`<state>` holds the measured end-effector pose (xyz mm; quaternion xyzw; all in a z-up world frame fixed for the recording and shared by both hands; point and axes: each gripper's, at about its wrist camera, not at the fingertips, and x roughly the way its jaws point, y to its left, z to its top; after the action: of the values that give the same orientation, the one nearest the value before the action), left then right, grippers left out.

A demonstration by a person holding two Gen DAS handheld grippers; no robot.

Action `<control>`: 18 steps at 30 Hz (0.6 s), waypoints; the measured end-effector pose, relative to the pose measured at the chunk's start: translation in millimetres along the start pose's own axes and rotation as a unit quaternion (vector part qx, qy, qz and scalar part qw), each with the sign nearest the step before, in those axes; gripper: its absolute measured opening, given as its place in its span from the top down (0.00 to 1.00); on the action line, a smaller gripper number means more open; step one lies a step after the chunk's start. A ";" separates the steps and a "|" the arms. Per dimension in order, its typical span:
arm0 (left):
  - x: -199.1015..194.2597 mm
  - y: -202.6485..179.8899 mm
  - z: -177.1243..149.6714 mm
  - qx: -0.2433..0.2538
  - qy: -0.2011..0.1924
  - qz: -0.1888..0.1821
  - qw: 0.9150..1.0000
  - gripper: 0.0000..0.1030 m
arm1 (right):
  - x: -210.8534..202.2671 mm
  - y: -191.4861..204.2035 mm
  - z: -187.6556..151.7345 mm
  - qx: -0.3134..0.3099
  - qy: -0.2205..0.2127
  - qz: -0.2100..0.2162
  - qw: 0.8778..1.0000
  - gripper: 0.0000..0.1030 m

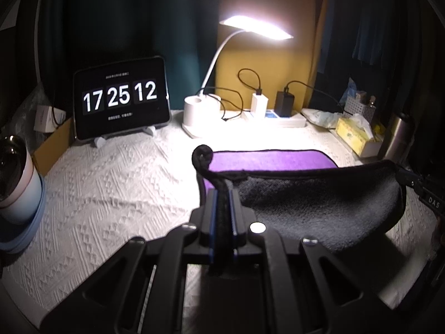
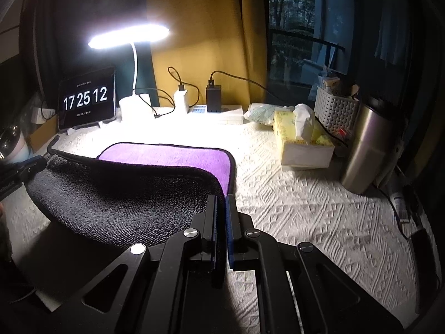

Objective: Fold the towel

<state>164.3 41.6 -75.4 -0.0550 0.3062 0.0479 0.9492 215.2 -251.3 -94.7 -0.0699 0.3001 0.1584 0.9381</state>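
The towel (image 1: 319,200) is purple on one side and dark grey on the other, with black edging. Its far part lies flat on the white tablecloth, purple side up (image 2: 167,154). Its near edge is lifted and sags between the two grippers, grey side towards me (image 2: 125,194). My left gripper (image 1: 222,194) is shut on the towel's near left corner. My right gripper (image 2: 221,200) is shut on the near right corner. Each gripper shows at the edge of the other's view: the right one in the left wrist view (image 1: 417,183), the left one in the right wrist view (image 2: 25,168).
A tablet clock (image 1: 121,97), a lit desk lamp (image 1: 200,105), and a power strip with chargers (image 1: 278,117) stand at the back. A tissue box (image 2: 303,142), steel tumbler (image 2: 367,150) and white basket (image 2: 336,108) stand right. A cup (image 1: 16,183) stands left.
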 end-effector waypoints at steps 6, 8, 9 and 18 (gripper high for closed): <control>4.7 1.3 9.0 0.002 -0.010 0.001 1.000 0.92 | 5.1 -2.7 8.6 -0.002 -0.007 -0.001 1.000 0.94; 6.4 1.5 11.8 0.002 -0.013 0.001 1.000 0.92 | 6.9 -2.7 11.5 -0.003 -0.008 -0.002 1.000 0.94; 7.4 1.7 13.0 0.002 -0.014 0.001 1.000 0.92 | 7.9 -2.9 12.8 -0.003 -0.009 -0.002 1.000 0.94; 17.4 3.1 21.2 0.002 -0.020 0.001 1.000 0.92 | 18.6 -3.3 23.9 -0.006 -0.014 -0.005 1.000 0.94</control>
<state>190.2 48.5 -68.8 -0.0516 0.2875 0.0491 0.9551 243.6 -244.2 -86.1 -0.0749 0.2859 0.1562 0.9425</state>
